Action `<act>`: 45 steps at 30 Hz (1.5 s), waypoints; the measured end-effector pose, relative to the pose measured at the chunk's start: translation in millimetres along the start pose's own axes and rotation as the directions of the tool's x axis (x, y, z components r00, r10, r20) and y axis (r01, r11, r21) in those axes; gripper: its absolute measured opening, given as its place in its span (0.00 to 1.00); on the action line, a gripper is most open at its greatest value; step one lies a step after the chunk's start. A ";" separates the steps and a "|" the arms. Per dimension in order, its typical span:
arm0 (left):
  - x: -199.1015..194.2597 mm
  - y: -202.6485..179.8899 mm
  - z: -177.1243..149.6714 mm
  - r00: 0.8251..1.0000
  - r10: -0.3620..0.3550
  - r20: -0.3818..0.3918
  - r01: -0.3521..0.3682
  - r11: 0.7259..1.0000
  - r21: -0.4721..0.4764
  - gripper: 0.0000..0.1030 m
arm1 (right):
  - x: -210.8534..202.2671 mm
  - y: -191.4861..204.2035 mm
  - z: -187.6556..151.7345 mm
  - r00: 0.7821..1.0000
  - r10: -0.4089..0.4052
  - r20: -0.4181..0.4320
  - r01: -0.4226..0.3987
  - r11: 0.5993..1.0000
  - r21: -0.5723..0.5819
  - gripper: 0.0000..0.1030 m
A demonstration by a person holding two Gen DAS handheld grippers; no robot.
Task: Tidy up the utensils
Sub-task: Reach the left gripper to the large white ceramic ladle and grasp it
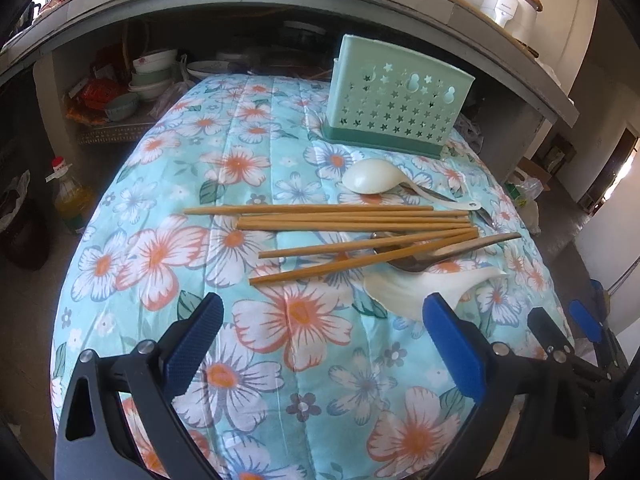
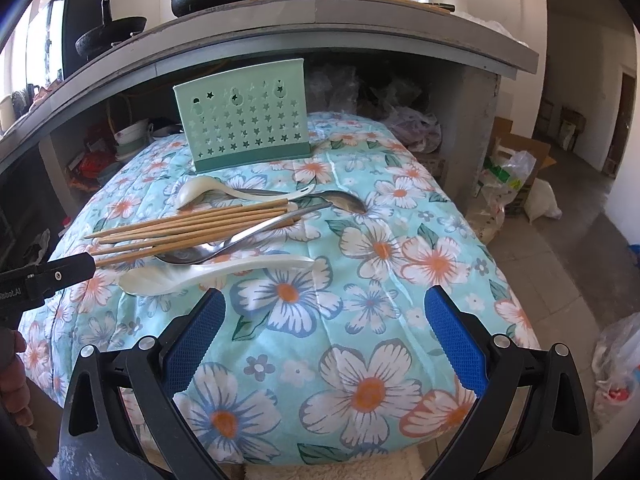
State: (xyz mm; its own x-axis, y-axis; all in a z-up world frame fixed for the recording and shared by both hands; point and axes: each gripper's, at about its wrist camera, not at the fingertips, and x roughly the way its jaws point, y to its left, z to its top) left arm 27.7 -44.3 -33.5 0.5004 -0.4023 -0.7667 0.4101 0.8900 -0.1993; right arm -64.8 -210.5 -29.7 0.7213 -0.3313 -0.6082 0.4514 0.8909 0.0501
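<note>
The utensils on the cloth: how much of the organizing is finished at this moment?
Nothing looks sorted yet. The green holder stands upright, with no utensil visible in it. The chopsticks, two white spoons and metal spoons all lie on the floral cloth. The left gripper and right gripper are open, holding nothing.

Bare floral cloth (image 2: 320,360) lies directly ahead of both spread grippers; no obstacle between fingers. Further forward of left gripper (image 1: 324,340): chopsticks (image 1: 340,220) laid crosswise, metal spoon (image 1: 420,258) beneath them, white spoon (image 1: 416,284) just beyond its right fingertip. Green holder (image 1: 396,100) stands upright at far edge, second white spoon (image 1: 372,176) before it. Counter slab (image 2: 320,24) overhangs behind.
</note>
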 end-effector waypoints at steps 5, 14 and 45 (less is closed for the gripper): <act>14.3 9.6 -4.8 0.995 -0.027 -0.097 0.021 0.998 -0.059 0.95 | 3.0 -4.5 -3.3 1.000 0.000 0.013 0.000 1.000 0.000 0.93; 5.7 9.6 -1.8 0.994 -0.075 -0.075 0.070 0.995 -0.065 0.78 | 8.1 -16.7 -11.3 1.000 0.013 0.000 -0.013 1.000 0.007 0.92; 25.5 13.6 -6.6 0.956 -0.226 -0.185 0.170 0.946 -0.278 0.08 | -1.3 -32.9 -8.9 0.999 -0.020 0.027 0.019 1.000 0.024 0.92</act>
State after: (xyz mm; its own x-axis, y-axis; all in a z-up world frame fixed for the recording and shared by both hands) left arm 41.0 -41.0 -59.8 0.2445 -0.5463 -0.8011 0.2609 0.8328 -0.4882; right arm -85.2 -236.6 -37.6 0.7262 -0.3574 -0.5872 0.4780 0.8765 0.0576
